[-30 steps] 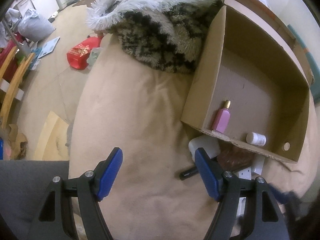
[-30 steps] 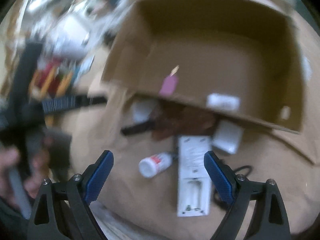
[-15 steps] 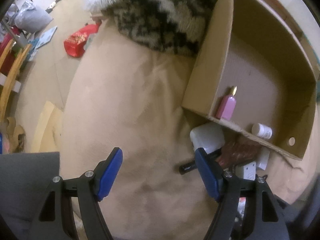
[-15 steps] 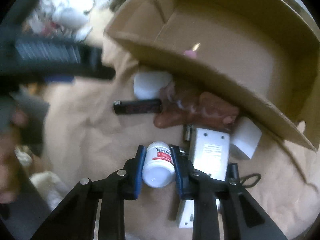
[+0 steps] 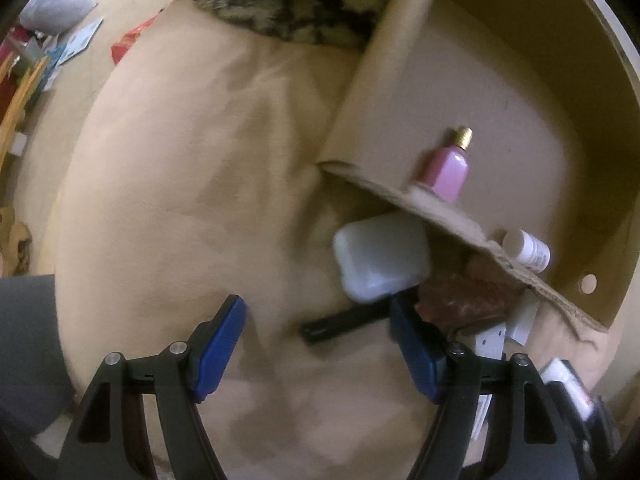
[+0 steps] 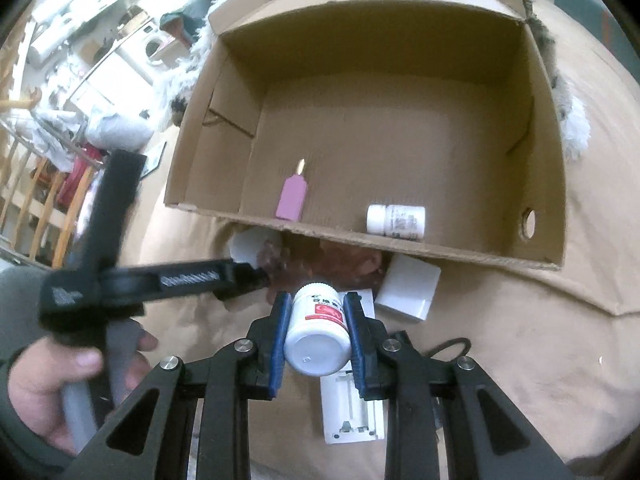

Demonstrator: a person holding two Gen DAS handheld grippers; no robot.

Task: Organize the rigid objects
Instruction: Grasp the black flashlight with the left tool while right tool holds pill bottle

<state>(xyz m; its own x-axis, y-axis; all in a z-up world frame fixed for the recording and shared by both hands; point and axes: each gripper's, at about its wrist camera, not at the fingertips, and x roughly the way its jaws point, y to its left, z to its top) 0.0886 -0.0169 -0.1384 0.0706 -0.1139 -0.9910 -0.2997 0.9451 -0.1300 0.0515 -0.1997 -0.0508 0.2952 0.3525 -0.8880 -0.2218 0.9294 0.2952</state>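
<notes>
Your right gripper [image 6: 318, 338] pinches the white bottle [image 6: 317, 334] tight, ready to carry. The box [image 6: 400, 256] waits at 12 o'clock. Your left gripper [image 5: 316, 344] is opening, empty, over the black stick [image 5: 340, 322].

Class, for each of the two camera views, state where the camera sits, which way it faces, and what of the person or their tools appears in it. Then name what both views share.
Left wrist: sits on the left gripper, facing down at the beige cover; its jaws are opening, with nothing between them.
Right wrist: sits on the right gripper, angled down toward the cardboard box; it clamps a white pill bottle; the person's left hand shows.
Shared: the box, pink bottle, and white bottle lying in the box.
</notes>
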